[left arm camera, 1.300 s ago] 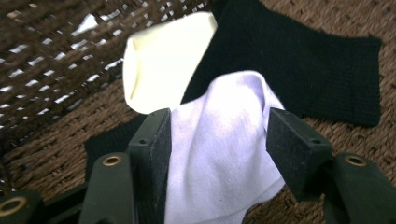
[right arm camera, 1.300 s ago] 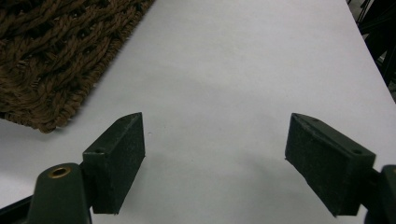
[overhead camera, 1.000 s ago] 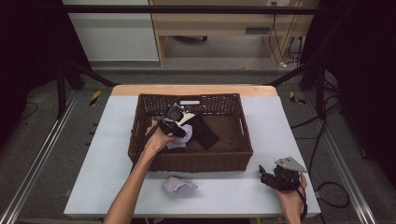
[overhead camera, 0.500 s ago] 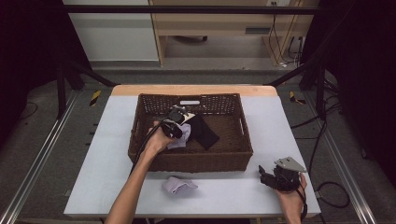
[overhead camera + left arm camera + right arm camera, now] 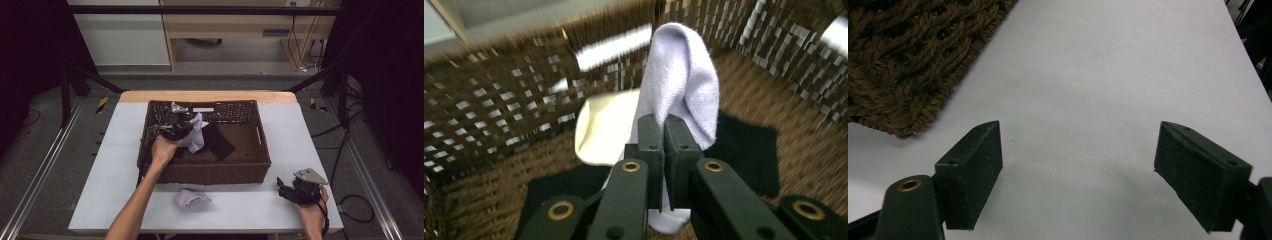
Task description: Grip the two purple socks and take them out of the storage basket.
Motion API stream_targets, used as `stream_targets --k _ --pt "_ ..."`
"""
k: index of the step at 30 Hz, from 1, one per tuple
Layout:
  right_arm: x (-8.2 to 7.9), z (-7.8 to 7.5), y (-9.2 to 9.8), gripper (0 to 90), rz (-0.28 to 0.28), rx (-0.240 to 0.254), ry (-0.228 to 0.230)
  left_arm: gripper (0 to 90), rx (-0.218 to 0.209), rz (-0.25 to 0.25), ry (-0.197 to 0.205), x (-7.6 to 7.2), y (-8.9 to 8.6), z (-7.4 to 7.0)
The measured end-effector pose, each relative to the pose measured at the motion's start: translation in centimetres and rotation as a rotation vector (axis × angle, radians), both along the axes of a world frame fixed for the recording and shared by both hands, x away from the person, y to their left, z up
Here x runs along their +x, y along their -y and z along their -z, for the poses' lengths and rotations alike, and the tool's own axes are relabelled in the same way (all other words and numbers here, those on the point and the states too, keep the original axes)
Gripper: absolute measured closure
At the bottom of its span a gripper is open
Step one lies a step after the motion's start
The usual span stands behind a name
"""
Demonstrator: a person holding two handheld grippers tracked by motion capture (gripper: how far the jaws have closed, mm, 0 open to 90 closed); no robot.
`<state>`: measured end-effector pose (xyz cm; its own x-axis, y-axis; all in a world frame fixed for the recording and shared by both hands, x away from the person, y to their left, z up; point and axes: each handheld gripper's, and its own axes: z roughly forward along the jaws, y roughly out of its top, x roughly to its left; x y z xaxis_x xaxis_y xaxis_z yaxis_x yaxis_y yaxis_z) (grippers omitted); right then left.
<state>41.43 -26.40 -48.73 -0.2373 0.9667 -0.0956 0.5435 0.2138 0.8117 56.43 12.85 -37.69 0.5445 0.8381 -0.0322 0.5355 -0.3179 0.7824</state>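
Note:
Inside the brown wicker basket (image 5: 250, 170), at its left, my left gripper (image 5: 186, 131) is shut on a lilac sock (image 5: 196, 134) and holds it lifted off the basket floor. In the left gripper view the jaws meet on the lilac sock (image 5: 681, 85), which drapes over them, above a cream cloth (image 5: 604, 127) and black cloths (image 5: 744, 150). A black cloth (image 5: 217, 141) lies in the basket's middle. My right gripper (image 5: 284, 189) rests on the white table (image 5: 240, 205) at the front right, open, with bare table (image 5: 1078, 100) between its pads (image 5: 973, 170).
A second lilac sock (image 5: 191, 198) lies on the table in front of the basket. The basket's corner (image 5: 903, 65) is just left of the right gripper. The table's front edge is close to both forearms.
My left gripper has closed on the lilac sock and raised it from the basket floor. The right gripper has stayed where it was.

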Motion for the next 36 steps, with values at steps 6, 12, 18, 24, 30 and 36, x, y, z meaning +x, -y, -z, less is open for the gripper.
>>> stream_targets --k 6,12,18,24,30,36 --pt "0.0 0.0 0.0 19.4 0.000 0.004 -0.002 86.1 -0.087 0.016 0.075 -1.4 -0.7 -1.8" --pt "0.0 0.0 0.0 19.4 -0.001 0.000 -0.002 86.2 -0.153 0.031 0.151 -3.3 -2.0 -3.9" --pt "0.0 0.0 0.0 19.4 -0.001 -0.003 -0.003 86.1 -0.205 0.048 0.219 -5.4 -3.3 -5.9" --pt "0.1 0.0 0.0 18.6 0.005 0.004 -0.003 86.1 -0.262 0.083 0.294 -8.2 -4.1 -7.7" --pt "0.0 0.0 0.0 18.6 0.005 0.003 0.001 86.0 -0.287 0.104 0.334 -10.3 -4.7 -8.9" --pt "-0.1 0.0 0.2 18.5 0.010 0.012 0.011 85.9 -0.304 0.127 0.365 -12.2 -5.4 -9.6"
